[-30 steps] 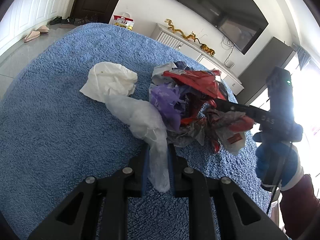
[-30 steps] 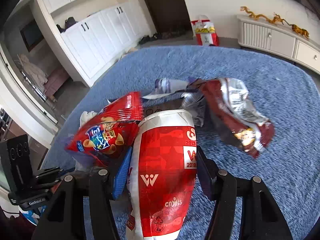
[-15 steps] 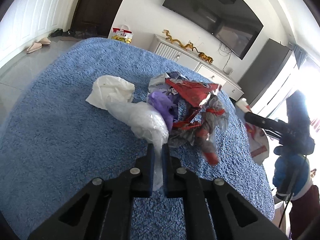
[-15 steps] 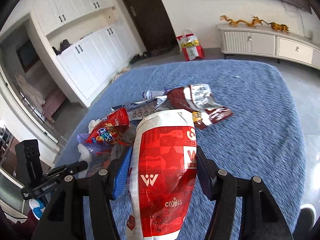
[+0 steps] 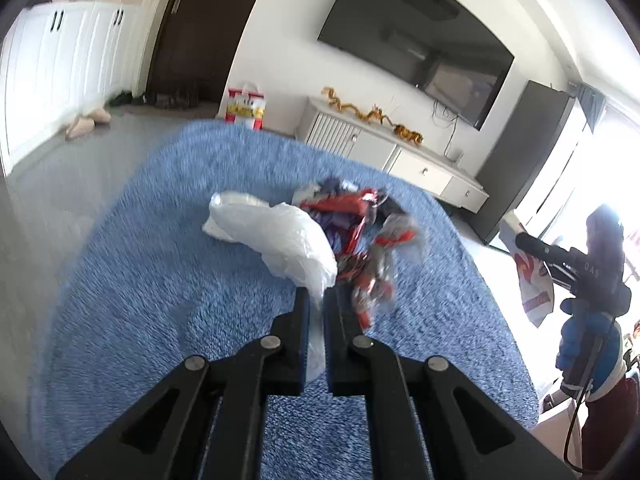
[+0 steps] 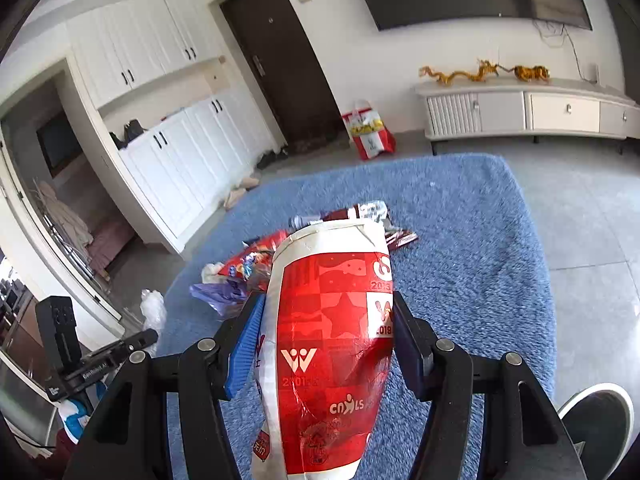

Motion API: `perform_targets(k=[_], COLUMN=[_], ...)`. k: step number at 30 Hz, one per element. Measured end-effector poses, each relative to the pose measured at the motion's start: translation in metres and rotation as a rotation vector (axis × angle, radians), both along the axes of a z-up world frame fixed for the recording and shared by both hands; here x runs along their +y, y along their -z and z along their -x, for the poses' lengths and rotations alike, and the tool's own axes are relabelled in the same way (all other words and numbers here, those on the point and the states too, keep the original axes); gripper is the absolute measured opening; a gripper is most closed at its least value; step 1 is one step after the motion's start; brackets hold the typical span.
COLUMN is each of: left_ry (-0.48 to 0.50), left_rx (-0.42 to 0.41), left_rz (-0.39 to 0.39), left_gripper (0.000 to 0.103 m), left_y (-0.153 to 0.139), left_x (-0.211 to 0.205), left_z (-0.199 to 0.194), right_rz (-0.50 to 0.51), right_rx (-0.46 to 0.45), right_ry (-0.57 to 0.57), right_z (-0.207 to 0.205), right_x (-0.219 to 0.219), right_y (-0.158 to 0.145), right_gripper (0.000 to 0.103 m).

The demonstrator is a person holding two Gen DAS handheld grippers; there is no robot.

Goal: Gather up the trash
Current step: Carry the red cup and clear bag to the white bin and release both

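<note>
The left gripper (image 5: 316, 300) has its two black fingers pinched almost together on the tail of a thin, translucent white plastic bag (image 5: 288, 240). From the fingertips the bag's long axis runs up and away to the left, toward its crumpled far end on the shaggy blue rug (image 5: 160, 280). Just right of the bag, touching it, lies a tangled heap of red, purple and silver snack wrappers (image 5: 360, 232), blurred in this view; whether any of it hangs from the bag cannot be told.

The right gripper (image 6: 326, 340) stands about half wide, its blue-padded fingers clamped on the sides of a crinkled red-and-white foil snack bag (image 6: 332, 340) that stands upright between them, long axis along the fingers. Beyond it, in the right wrist view, the heap of wrappers sits ahead and slightly left on the rug.

Both grippers are loaded, so the next move probably turns on carrying these pieces off. No bin shows. The remaining heap lies straight ahead of the left gripper, the nearer of the two.
</note>
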State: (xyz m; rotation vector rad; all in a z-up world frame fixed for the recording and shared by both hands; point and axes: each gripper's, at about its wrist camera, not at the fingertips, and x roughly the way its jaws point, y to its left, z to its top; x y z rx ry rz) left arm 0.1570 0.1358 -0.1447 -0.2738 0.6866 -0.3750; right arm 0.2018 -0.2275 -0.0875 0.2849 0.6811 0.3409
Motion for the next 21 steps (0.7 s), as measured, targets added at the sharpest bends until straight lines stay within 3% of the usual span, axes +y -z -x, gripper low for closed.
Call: perform_targets(k=[5, 9, 15, 21], left_ry=[0.043, 0.134, 0.347, 0.586], left_rx=[-0.059, -0.096, -0.127, -0.091], left_rz=[-0.021, -0.056, -0.106, -0.171], left_gripper=[0.006, 0.006, 0.006, 0.006], left_y=[-0.028, -0.051, -0.075, -0.075], left_x=[-0.017, -0.056, -0.147, -0.256], left_z=[0.015, 0.020, 0.025, 0.029], right_rz=[-0.018, -0.032, -0.023, -0.029], right_rx=[-0.067, -0.118, -0.157, -0.139], right_ry=[0.043, 0.122, 0.300, 0.485], right_z=[0.029, 0.058, 0.110, 0.159], right_x=[-0.025, -0.062, -0.130, -0.198], right_y=[-0.018, -0.030, -0.033, -0.008], right_gripper=[0.060, 0.060, 0.060, 0.060])
